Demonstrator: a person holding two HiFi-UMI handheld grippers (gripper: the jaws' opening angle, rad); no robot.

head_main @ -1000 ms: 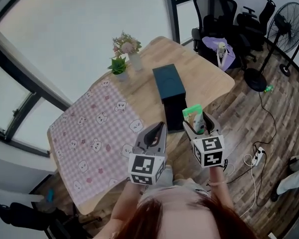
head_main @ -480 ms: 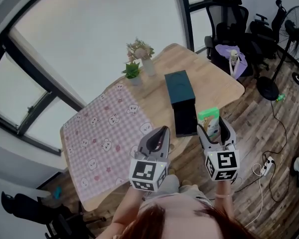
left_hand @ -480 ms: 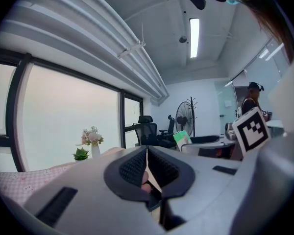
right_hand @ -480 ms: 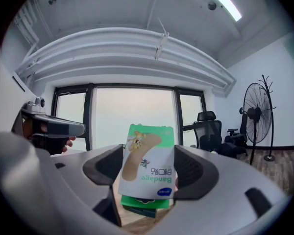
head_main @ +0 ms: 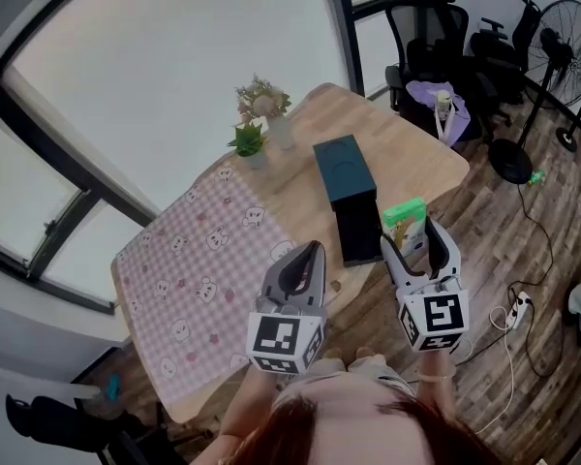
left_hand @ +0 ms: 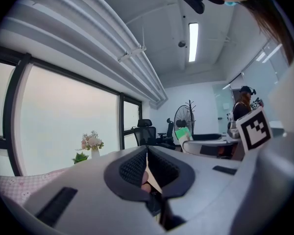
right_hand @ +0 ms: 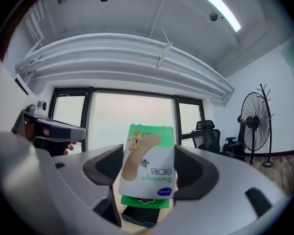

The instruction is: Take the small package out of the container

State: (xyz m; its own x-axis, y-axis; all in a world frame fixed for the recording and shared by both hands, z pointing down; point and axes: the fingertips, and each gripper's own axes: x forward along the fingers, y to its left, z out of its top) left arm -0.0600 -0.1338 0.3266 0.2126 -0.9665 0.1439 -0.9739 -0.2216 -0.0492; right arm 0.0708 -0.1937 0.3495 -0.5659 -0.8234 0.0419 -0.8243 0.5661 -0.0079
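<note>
A dark teal box (head_main: 347, 187) lies on the wooden table (head_main: 300, 177), its near end open as a pulled-out drawer (right_hand: 142, 215). My right gripper (head_main: 414, 235) is shut on a small green and white bandage package (head_main: 404, 219), held upright in the air just right of the box's near end. In the right gripper view the package (right_hand: 149, 168) fills the gap between the jaws of the right gripper (right_hand: 149, 173). My left gripper (head_main: 305, 260) hovers left of the box over the table's near edge. Nothing sits between the touching jaws of the left gripper (left_hand: 147, 163).
A pink checked cloth (head_main: 203, 269) covers the table's left half. A flower vase (head_main: 271, 114) and a small green plant (head_main: 249, 143) stand at the far edge. Office chairs (head_main: 436, 27), a standing fan (head_main: 562, 27) and floor cables (head_main: 513, 303) lie to the right.
My right gripper, with the package in it, has drifted slightly right, away from the box. The left gripper stays shut beside it. The head view has shifted a little.
</note>
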